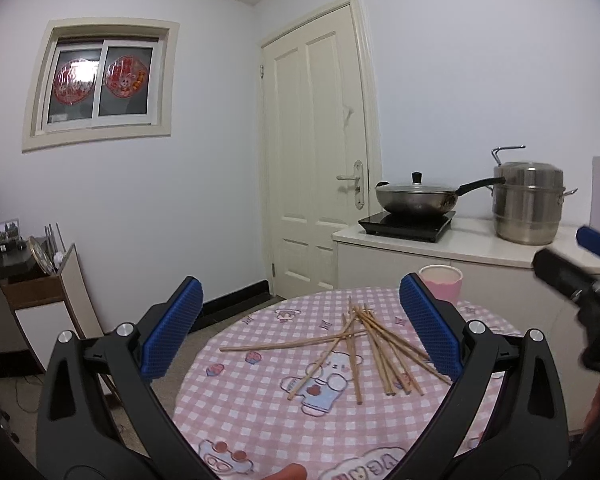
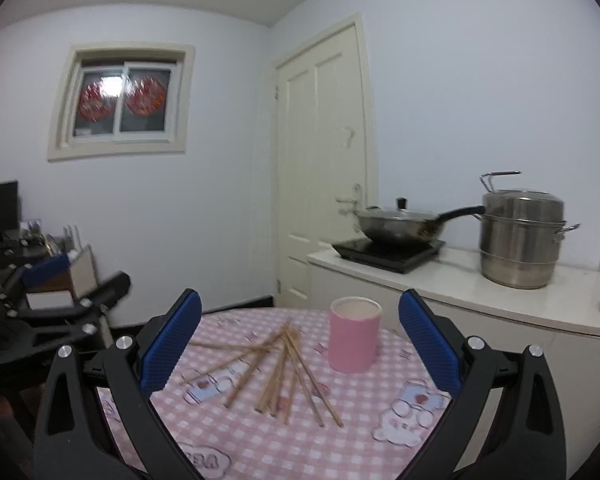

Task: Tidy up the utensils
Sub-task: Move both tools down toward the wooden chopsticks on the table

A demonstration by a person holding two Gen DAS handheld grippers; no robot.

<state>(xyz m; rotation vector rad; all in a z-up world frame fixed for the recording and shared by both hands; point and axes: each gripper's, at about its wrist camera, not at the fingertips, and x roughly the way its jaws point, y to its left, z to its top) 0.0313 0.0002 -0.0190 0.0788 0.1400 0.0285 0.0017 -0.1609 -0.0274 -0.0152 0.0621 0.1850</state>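
Several wooden chopsticks (image 1: 374,342) lie scattered in a loose pile on the round table with the pink checked cloth (image 1: 260,412); they also show in the right wrist view (image 2: 280,364). A pink cylindrical cup (image 2: 354,334) stands upright just right of the pile, partly hidden by my finger in the left wrist view (image 1: 444,282). My left gripper (image 1: 300,326) is open and empty, above the table's near-left side. My right gripper (image 2: 300,344) is open and empty, facing the pile and the cup. Each gripper shows at the edge of the other's view.
A white counter (image 2: 440,280) behind the table carries an induction hob with a lidded wok (image 2: 400,224) and a steel steamer pot (image 2: 520,236). A closed cream door (image 1: 316,152) is behind. A cluttered shelf (image 1: 40,268) stands at the left.
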